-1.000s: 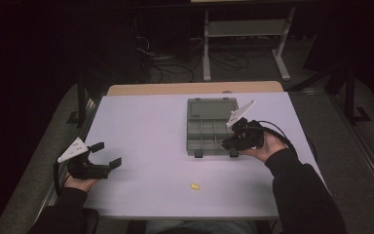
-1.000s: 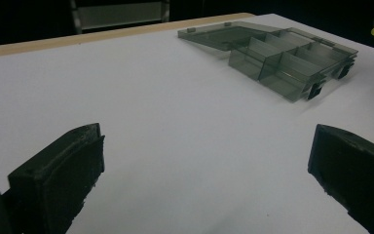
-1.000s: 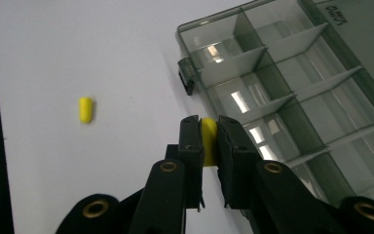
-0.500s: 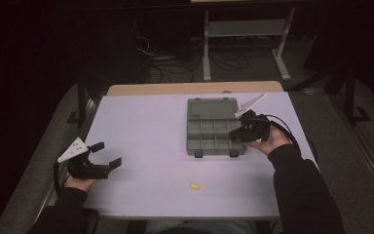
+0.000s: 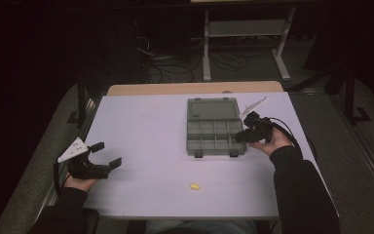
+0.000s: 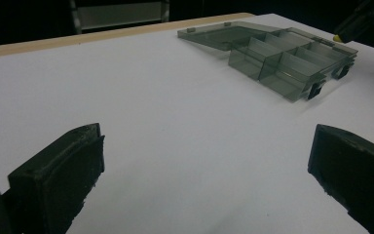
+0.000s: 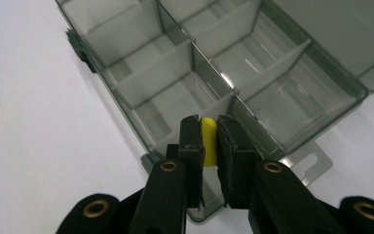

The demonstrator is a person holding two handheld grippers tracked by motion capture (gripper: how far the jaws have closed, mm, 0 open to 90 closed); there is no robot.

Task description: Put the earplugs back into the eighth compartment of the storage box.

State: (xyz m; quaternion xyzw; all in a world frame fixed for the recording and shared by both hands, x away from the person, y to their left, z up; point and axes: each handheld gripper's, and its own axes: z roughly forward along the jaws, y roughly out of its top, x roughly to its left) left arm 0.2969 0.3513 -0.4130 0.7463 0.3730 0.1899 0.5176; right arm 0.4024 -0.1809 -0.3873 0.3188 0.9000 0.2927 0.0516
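The right gripper [image 7: 209, 139] hangs over the near right corner of the open grey box [image 5: 213, 127], its fingers [image 7: 191, 141] pinched on a small yellow plug [image 7: 208, 141] that stands upright between them, just above the box's edge compartment. A second yellow piece [image 5: 194, 185] lies on the white worktop [image 5: 141, 126], well apart from those fingers. The left gripper [image 5: 106, 154] rests low at the worktop's left edge, fingers [image 6: 58, 180] spread wide, with bare surface between them.
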